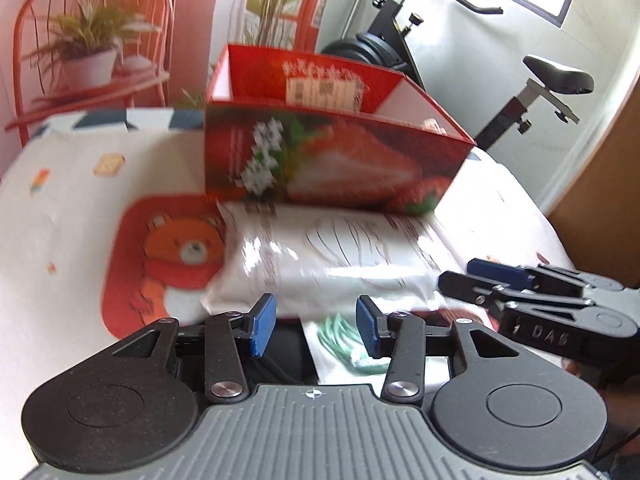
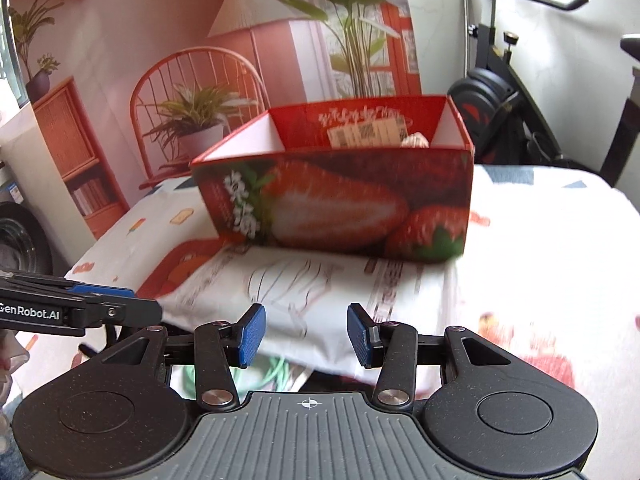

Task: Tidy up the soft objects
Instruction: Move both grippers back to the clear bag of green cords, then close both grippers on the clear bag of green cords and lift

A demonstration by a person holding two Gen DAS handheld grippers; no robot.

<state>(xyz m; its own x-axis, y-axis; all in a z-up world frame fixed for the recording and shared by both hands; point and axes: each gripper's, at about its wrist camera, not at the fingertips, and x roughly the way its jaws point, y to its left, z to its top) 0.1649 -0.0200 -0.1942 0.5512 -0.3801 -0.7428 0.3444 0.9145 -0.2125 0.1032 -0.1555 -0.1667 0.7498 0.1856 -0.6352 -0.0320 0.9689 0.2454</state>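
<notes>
White bag [image 1: 320,252] lying just before the red box [image 1: 328,160]; left gripper [image 1: 316,326] and right gripper [image 2: 304,334], both released, near the bag's front edge

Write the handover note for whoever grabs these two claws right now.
Left claw: open, empty, near edge of the white plastic package.
Right claw: open, empty, at the same package from the other side.
Package lies on the printed tablecloth, against the front of the red strawberry box.
A smaller bag with green strands lies nearer, under the claws.
Done: something pale already sits in the box.
Left: likely lift the package together into the box, then the green bag.
</notes>
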